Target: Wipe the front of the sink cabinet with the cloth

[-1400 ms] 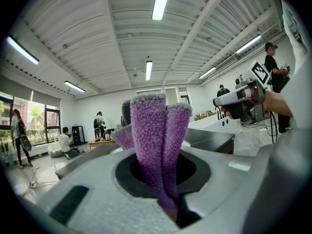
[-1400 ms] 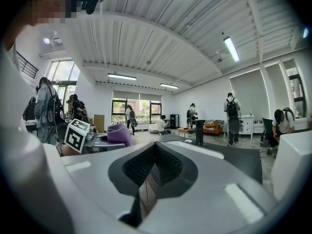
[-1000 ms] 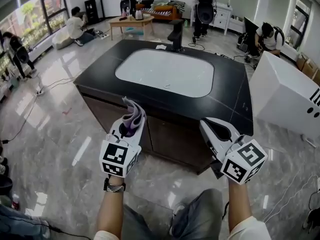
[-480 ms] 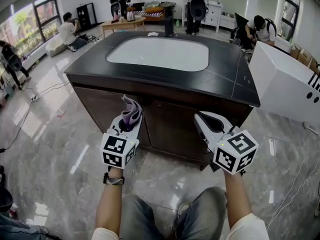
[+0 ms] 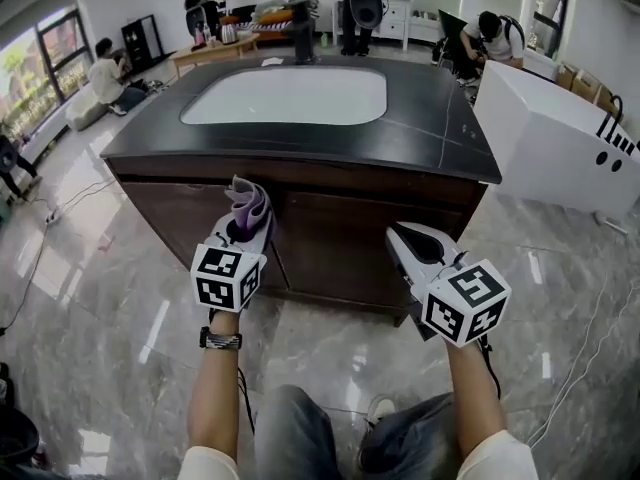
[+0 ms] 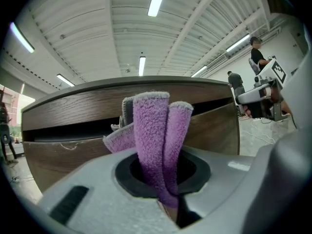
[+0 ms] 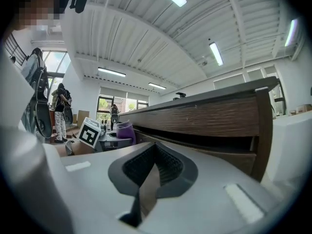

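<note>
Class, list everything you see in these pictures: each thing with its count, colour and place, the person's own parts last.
sink cabinet: one, dark brown front, ahead of both grippers
countertop: one, black, on the cabinet
basin: one, white, set in the countertop
faucet: one, black, countertop's far edge
cloth: one, purple, in the left gripper
box: one, white, right of the cabinet
people: several, background
left gripper: one, white, shut on the cloth
right gripper: one, white, jaws together, empty
</note>
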